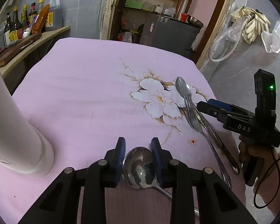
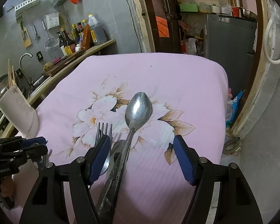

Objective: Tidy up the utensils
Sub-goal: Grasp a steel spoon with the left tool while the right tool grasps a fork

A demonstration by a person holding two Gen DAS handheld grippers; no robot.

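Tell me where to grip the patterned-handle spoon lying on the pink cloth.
Grip the spoon at its embossed handle, coming from above with fingers across its width. It lies flat; the fork lies close on its left, so keep the right gripper centred.

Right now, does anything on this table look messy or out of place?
Yes. The fork lies crossed over the spoon on the pink cloth's flower print, a loose pile rather than sorted. A ladle lies apart, between the left gripper's fingers. The white holder has only chopsticks. Nothing looks spilled or broken.
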